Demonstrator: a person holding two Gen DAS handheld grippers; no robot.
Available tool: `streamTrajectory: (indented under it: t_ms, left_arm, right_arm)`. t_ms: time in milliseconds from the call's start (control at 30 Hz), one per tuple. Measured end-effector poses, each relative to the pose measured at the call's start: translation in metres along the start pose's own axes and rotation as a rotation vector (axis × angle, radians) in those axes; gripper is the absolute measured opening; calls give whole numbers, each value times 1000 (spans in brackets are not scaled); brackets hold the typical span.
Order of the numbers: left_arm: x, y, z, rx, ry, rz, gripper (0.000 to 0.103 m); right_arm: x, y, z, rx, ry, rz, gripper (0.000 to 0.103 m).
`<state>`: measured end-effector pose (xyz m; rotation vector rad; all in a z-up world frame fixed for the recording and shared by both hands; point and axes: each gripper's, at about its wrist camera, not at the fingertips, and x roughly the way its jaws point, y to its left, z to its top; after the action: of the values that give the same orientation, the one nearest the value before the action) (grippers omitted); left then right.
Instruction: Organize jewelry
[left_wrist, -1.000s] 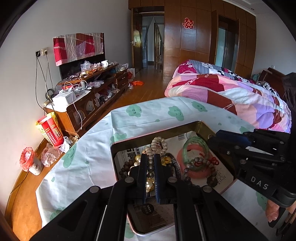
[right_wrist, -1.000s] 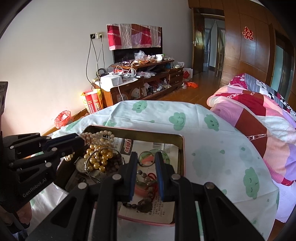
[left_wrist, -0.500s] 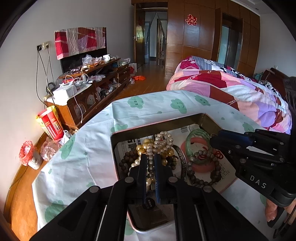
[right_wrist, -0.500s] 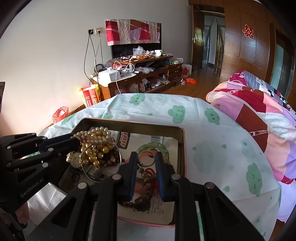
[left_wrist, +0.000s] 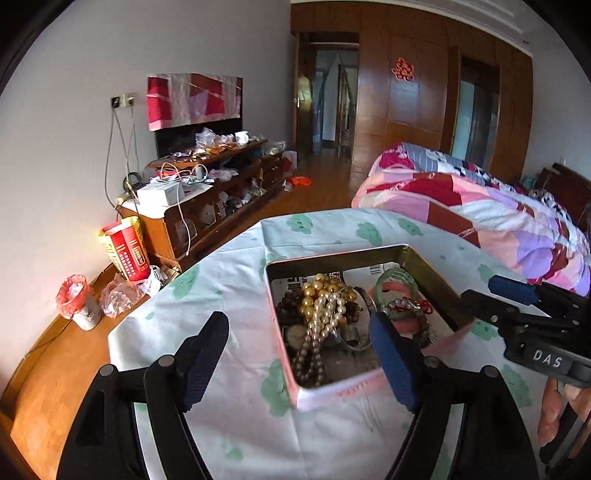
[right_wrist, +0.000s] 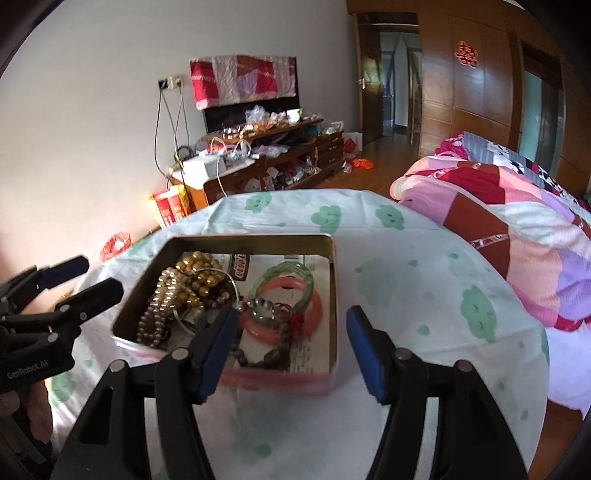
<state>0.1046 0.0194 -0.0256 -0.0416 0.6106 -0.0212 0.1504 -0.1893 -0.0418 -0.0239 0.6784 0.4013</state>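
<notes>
A pink tin box (left_wrist: 334, 390) (right_wrist: 334, 280) lined with newspaper stands on the cloud-print tablecloth. It holds pearl and gold bead strands (left_wrist: 321, 306) (right_wrist: 192, 273), dark bead bracelets (right_wrist: 273, 356), a green bangle (left_wrist: 397, 280) (right_wrist: 282, 282) and a pink bangle (right_wrist: 314, 310). My left gripper (left_wrist: 301, 354) is open and empty, pulled back over the near left of the tin. My right gripper (right_wrist: 290, 345) is open and empty above the tin's near edge. Each gripper also shows in the other's view.
The table's tablecloth (right_wrist: 424, 295) drops off at the round edge. A bed with a patchwork quilt (left_wrist: 498, 218) lies to the right. A cluttered wooden cabinet (left_wrist: 207, 199), a red carton (left_wrist: 125, 247) and a small bin (left_wrist: 79, 302) stand along the left wall.
Both grippers have opened wide and drawn back up from the tin. The bead strands that the left fingers pinched now lie in the tin.
</notes>
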Motion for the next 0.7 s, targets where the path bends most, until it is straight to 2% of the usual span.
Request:
streamTrajectory:
  t_ms: [200, 367, 700]
  left_arm:
    - [-22, 1, 2, -16, -31, -1, 79]
    - [-33, 0, 4, -20, -51, -9, 79]
    - [-35, -1, 1, -26, -38, -5, 79]
  right_arm:
    - [-34, 9, -7, 15, -66, 9, 68]
    - [-45, 15, -6, 6, -88, 22, 68]
    - [-54, 19, -8, 3, -112, 36, 71]
